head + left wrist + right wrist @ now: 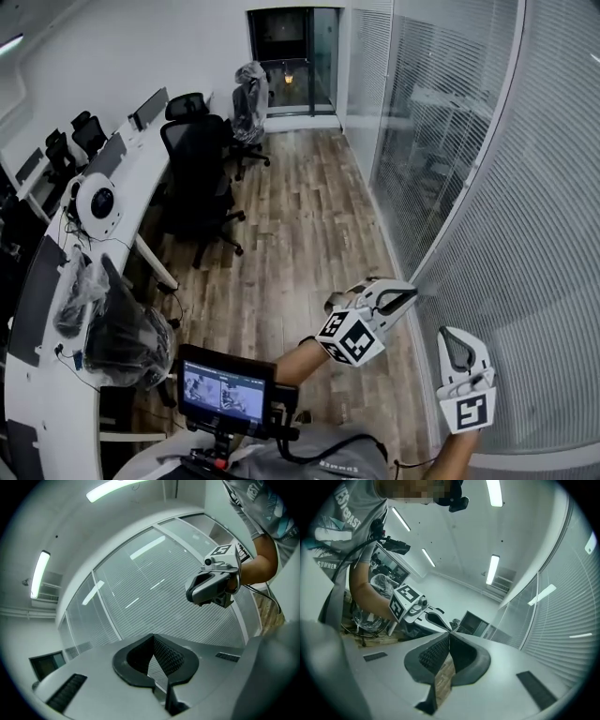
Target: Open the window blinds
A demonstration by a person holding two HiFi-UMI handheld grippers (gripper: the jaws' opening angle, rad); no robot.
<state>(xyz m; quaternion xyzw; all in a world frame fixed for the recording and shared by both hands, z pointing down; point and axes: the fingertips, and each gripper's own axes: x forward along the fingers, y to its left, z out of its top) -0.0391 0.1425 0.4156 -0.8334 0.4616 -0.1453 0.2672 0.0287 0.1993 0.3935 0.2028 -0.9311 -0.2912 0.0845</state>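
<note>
I am holding both grippers level in front of the window blinds [530, 234], which are hanging lowered with their slats covering the glass ahead of and to the right of the jaws. The left gripper [413, 293] is sitting with its jaws pressed together and nothing between them, its tips pointing at the pale frame post [469, 187] that is dividing two panels of blinds; I cannot tell whether they are touching it. The right gripper [449, 332] is sitting just beside the left one and nearer to me, its jaws likewise meeting tip to tip and gripping nothing. Off to the left of both grippers the wooden floor [300, 234] is stretching away towards black office chairs [197, 178] and a long white desk [56, 375]
</note>
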